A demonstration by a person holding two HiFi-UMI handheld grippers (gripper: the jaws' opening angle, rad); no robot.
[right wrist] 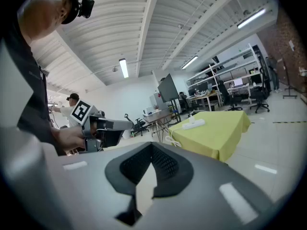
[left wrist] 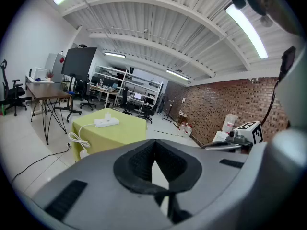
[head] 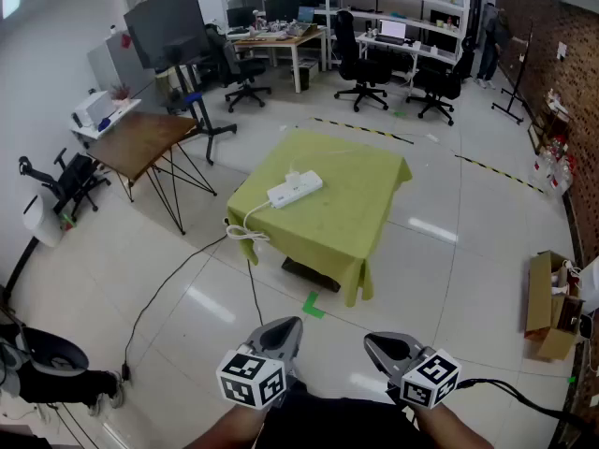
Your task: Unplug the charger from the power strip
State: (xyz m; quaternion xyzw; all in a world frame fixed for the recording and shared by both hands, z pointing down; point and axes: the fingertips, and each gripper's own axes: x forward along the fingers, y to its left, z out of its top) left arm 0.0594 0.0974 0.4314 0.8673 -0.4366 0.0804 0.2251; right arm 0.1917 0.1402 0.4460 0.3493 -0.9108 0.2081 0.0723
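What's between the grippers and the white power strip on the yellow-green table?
Head view: pale floor, green tape mark, thin black cable, then yellow-green tablecloth up to the power strip.

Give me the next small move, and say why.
Probably step toward the table. The power strip with the charger lies on it, far ahead. The left gripper and right gripper are shut, empty and likely out of reach.

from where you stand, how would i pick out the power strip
Find the table draped in yellow-green cloth mid-floor. The power strip lies on its left part: a long white block whose white cord coils off the table's edge.
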